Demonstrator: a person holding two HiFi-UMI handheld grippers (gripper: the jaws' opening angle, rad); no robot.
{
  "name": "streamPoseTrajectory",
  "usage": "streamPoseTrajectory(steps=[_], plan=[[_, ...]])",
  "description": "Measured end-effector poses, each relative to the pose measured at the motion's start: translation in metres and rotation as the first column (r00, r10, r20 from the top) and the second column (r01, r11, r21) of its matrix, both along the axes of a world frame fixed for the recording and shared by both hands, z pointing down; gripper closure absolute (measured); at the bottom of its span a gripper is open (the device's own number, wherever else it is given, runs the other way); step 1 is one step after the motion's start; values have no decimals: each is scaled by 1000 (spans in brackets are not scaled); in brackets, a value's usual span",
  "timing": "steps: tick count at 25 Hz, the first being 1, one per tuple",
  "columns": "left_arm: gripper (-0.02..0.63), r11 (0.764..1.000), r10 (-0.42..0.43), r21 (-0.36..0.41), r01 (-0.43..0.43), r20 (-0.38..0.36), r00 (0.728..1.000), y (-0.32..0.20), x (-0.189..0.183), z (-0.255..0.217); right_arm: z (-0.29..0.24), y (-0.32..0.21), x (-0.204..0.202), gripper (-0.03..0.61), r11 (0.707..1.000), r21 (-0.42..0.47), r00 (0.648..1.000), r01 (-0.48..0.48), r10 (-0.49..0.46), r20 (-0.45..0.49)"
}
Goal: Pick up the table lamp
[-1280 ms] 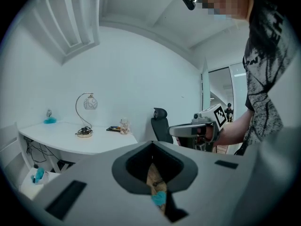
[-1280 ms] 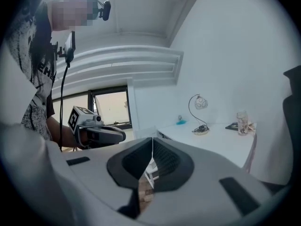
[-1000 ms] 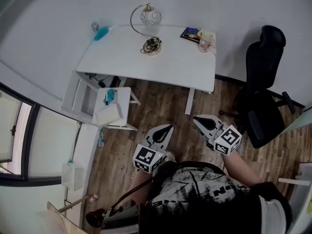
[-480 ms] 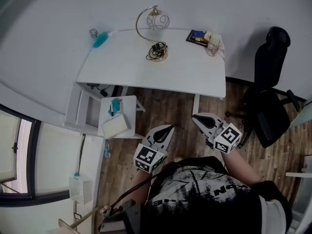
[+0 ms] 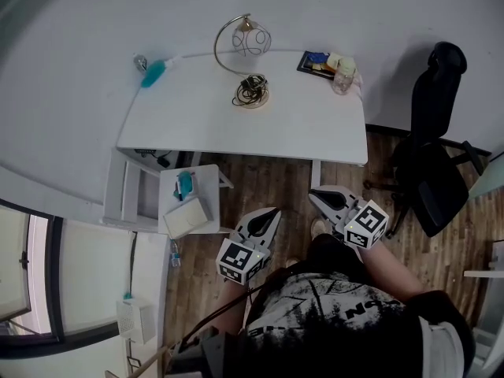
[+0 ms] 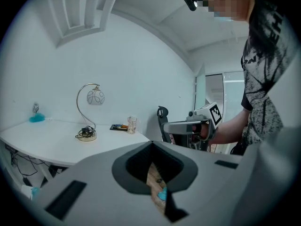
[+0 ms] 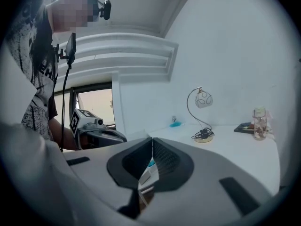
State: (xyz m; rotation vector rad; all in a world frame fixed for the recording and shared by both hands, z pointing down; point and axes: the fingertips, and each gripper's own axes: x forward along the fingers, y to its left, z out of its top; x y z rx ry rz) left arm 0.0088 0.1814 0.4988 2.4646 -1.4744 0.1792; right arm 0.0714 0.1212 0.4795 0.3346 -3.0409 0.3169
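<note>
The table lamp stands at the back middle of the white desk. It has a curved metal stem, a round glass shade and a coiled cord on its base. Both grippers hang over the wooden floor, well short of the desk's front edge. My left gripper is shut with nothing in it, and so is my right gripper. The lamp appears far off to the left in the left gripper view, beyond the left gripper. In the right gripper view the lamp stands right of the right gripper.
A black office chair stands right of the desk. A small white side table with a teal item sits by the desk's left front. On the desk are a teal object, a book and a glass jar.
The desk has slid lower and a little larger in the head view as the person stepped toward it. Both grippers came along, still shut and side by side.
</note>
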Motion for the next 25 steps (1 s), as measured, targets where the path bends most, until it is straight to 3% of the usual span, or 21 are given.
streamPoseTrajectory(steps=[13, 25], plan=[[598, 995, -99, 10, 99, 3, 995, -85, -50, -9, 0, -87, -50, 558, 996, 12, 996, 92, -92, -7], [598, 972, -236, 13, 236, 12, 972, -195, -88, -18, 3, -201, -76, 558, 980, 27, 980, 198, -197, -28]])
